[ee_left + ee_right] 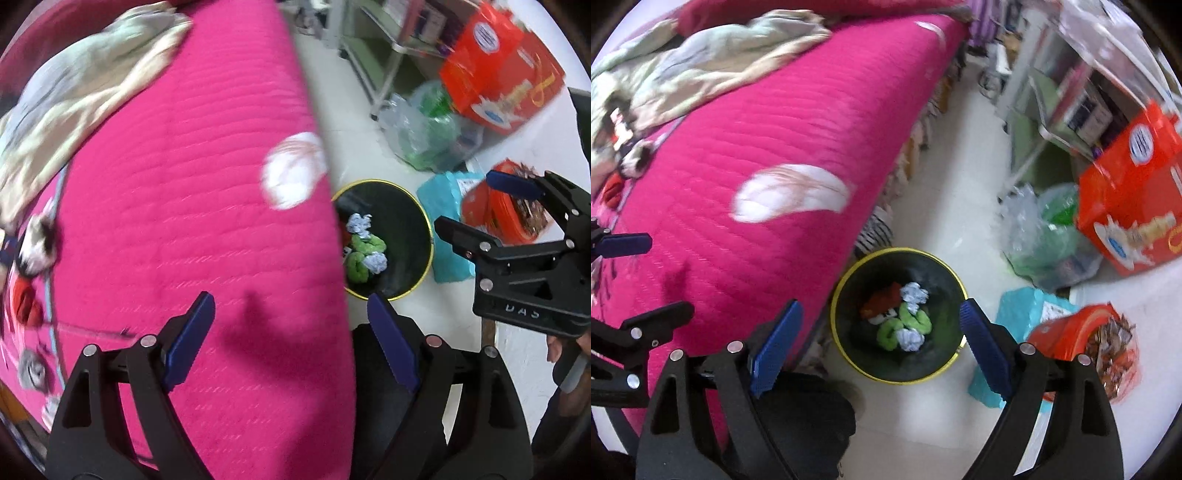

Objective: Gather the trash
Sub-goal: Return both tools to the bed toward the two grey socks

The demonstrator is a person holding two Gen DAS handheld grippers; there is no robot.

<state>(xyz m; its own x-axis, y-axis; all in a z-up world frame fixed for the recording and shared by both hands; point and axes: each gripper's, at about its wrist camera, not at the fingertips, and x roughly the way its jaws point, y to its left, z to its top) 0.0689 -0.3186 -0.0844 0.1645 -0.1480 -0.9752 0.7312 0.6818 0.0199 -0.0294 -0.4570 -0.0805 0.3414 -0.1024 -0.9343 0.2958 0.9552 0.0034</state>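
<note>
Bed [184, 184]: a large bed under a bright pink quilted cover fills the left of both views; its edge runs down beside the bin.
Blanket [74, 92]: a pale, rumpled blanket lies at the far end of the bed.
Floor [960, 184]: pale tile to the right of the bed.
Box [1134, 192]: a red printed carton stands on the floor by a metal rack, well apart from the bin.
Clear bag [1045, 236]: a crumpled clear plastic bag with green contents lies just in front of the box.
Bin [849, 295]: a round dark bin with a yellow rim stands on the floor, close against the bed's edge.
Trash in bin: two balls of crumpled white paper [914, 293], a green fuzzy item [908, 325] and a red scrap [882, 299] lie at the bottom.
Teal bag [1023, 306]: a flat teal bag lies on the floor just right of the bin.
Red bag [1086, 336]: a red and clear snack bag rests partly on the teal bag.
White patch [293, 170]: a blurred white shape on the pink cover near the bed's edge; what it is cannot be told.
Left tool [291, 332]: spread wide, nothing between its blue pads, above the bed's edge.
Right tool [881, 343]: spread wide, nothing gripped, directly above the bin.
</note>
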